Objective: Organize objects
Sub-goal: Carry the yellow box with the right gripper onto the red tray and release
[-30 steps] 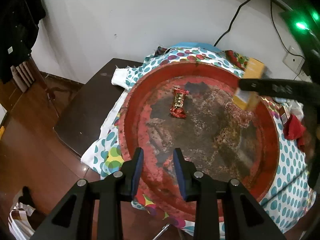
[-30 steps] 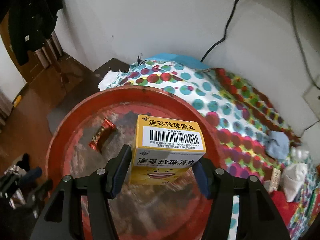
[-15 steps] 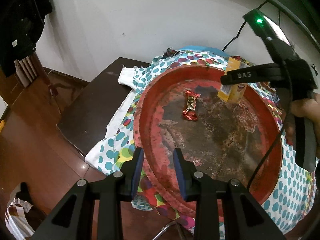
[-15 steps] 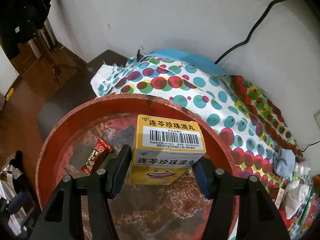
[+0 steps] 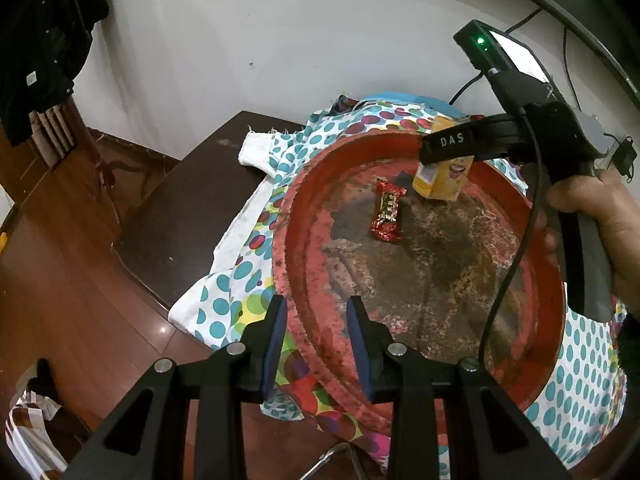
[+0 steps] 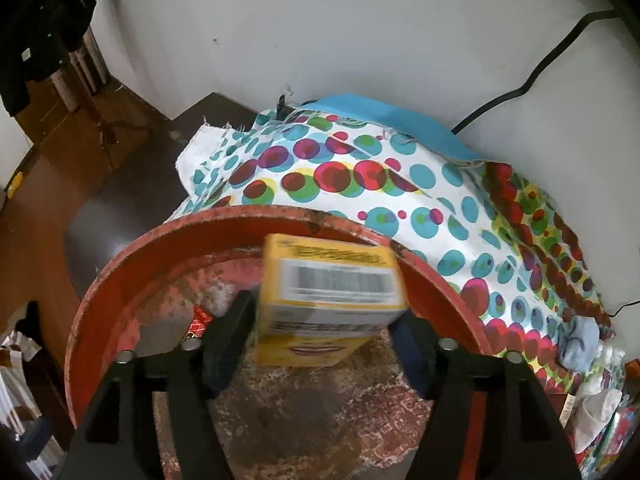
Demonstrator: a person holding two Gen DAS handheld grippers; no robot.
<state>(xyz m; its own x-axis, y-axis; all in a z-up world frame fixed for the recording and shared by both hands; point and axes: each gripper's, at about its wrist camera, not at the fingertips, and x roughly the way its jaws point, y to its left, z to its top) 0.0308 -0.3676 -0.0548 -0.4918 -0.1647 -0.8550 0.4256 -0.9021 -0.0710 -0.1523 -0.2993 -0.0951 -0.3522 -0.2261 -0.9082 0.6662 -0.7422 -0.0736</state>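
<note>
**Yellow box let go in the red tray**

At the near left edge of the tray, the left tongs (image 5: pixel 316 344) are kept narrow, and nothing is held between them. They are hung just above the rim of the big red tray (image 5: pixel 288 216), which is set on a spotted cloth (image 5: pixel 224 300) over a dark table (image 5: pixel 180 216).

A little past the middle of the tray, toward its far edge, a red candy (image 5: pixel 387 212) is laid flat. Just to its right, by the far rim, the yellow box (image 6: pixel 328 300) is found. It was gripped tight a moment ago and carried over the tray. Now the right tongs (image 6: pixel 324 340) have just been opened wide. The box is still between the pads, but it looks blurred and tipped, so it seems to be dropped free. Whether the left pad is still touched cannot be told.

So the box is judged to be put away in the tray beside the candy. Other small things are seen on the cloth at the far right edge, and these may be picked next.
</note>
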